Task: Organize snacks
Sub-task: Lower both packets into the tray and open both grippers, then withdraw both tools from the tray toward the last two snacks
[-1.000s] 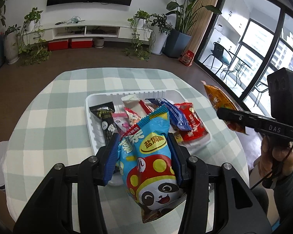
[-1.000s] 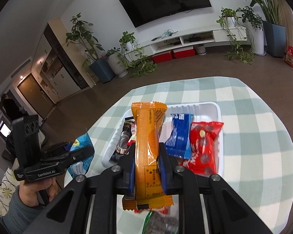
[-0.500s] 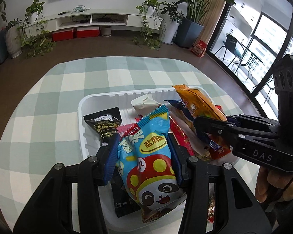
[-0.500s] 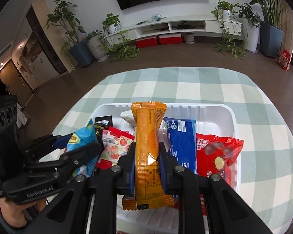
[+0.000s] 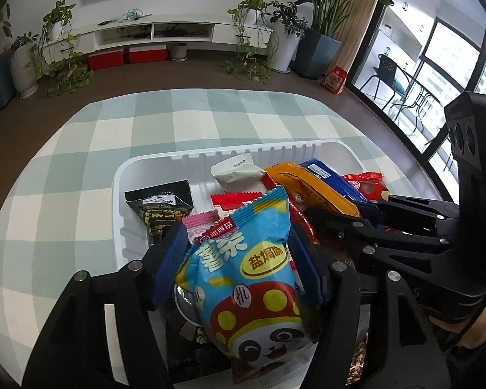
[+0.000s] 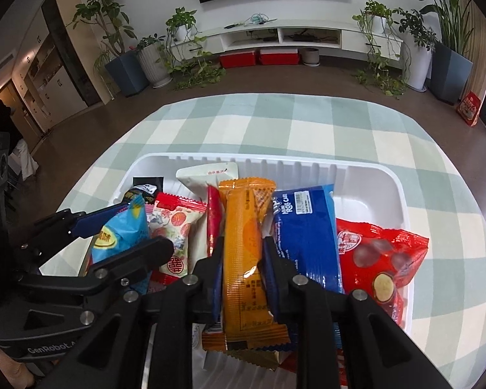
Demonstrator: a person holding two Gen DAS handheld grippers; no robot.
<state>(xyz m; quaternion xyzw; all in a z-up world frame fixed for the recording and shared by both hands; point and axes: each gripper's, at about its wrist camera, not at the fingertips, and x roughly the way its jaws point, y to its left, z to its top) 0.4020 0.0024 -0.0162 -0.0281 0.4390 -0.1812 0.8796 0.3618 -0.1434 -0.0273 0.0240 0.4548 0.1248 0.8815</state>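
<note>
While each packet is pinched by its middle so it hangs lengthwise and can be laid flat among the others, both are now over the white tray point(image 6: 401, 194). The blue panda snack bag point(image 5: 252, 278) sits clenched in the jaws of the left gripper point(image 5: 239, 259), low over the tray's near left part, above a black packet point(image 5: 160, 201) and a pink-edged one. The orange wafer bar point(image 6: 246, 253) is grasped by the jaws of the right gripper point(image 6: 243, 259), held over the tray's middle, between a thin red stick point(image 6: 214, 217) and the blue biscuit pack point(image 6: 304, 236), with a red candy bag point(image 6: 379, 253) further right. A white packet point(image 6: 207, 175) lies at the far wall. Compared with a second ago, both grippers have come from beside the tray, out over the checked table point(image 5: 97, 136), to above it and lower, and the two now crowd close together.
</note>
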